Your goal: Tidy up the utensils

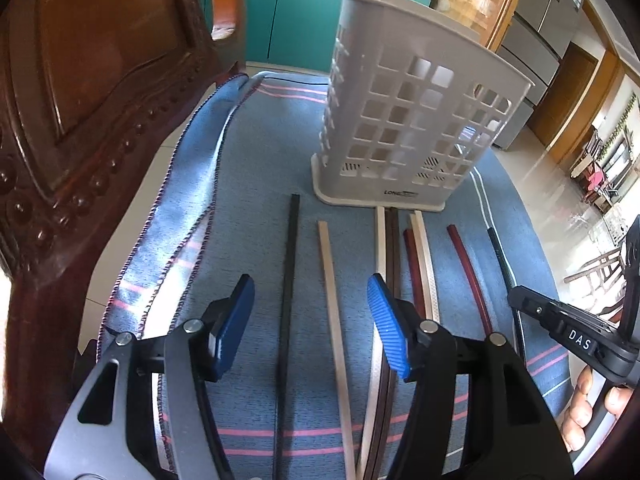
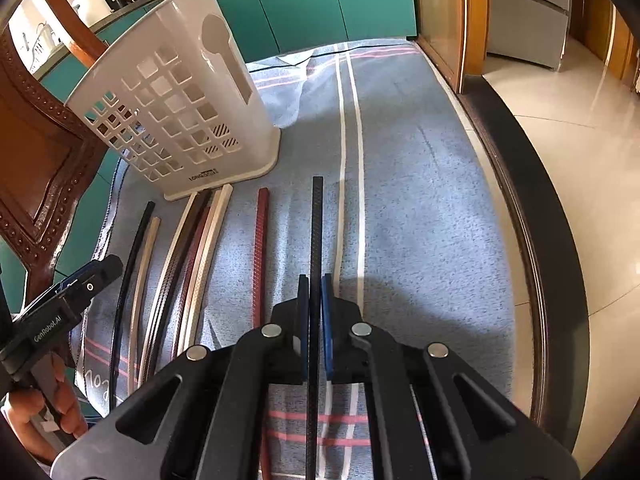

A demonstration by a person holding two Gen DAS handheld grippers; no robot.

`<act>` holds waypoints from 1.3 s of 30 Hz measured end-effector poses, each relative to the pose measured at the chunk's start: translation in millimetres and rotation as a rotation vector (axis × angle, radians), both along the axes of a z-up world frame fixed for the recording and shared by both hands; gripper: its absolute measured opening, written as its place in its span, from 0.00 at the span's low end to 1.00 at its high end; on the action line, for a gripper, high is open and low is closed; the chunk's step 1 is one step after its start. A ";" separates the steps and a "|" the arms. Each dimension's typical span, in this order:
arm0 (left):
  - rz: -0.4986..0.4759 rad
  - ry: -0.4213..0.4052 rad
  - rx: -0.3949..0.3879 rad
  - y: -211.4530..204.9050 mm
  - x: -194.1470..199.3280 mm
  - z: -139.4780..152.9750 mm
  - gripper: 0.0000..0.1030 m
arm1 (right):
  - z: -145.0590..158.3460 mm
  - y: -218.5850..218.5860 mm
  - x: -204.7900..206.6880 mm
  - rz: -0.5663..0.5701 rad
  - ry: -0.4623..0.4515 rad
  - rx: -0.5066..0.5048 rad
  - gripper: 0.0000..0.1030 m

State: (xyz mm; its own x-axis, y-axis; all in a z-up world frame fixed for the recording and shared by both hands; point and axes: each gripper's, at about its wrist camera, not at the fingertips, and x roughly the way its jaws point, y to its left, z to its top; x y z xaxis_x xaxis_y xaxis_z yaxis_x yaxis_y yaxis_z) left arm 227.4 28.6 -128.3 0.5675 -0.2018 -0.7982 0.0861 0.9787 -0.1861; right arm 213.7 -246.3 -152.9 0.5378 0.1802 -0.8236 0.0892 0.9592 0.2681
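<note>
We see the right gripper clamped on a black chopstick running straight ahead between its pads; left gripper jaws gape over two chopsticks, touching neither; white perforated utensil holder stands ahead of both jaws, on the blue towel

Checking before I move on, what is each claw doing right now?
Left claw: open, straddling a black chopstick and a beige chopstick, gripping neither.
Right claw: shut on a black chopstick.

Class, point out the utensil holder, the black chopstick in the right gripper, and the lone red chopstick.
utensil holder (image 2: pixel 176 120), right wrist view, front grid wall
black chopstick (image 2: pixel 317 220), right wrist view, shaft
red chopstick (image 2: pixel 261 248), right wrist view, mid-shaft
</note>
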 end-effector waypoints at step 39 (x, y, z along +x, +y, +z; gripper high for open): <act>-0.048 0.084 0.179 -15.2 75.4 -31.6 0.32 | -7.0 22.7 32.1 0.123 0.020 -0.240 0.16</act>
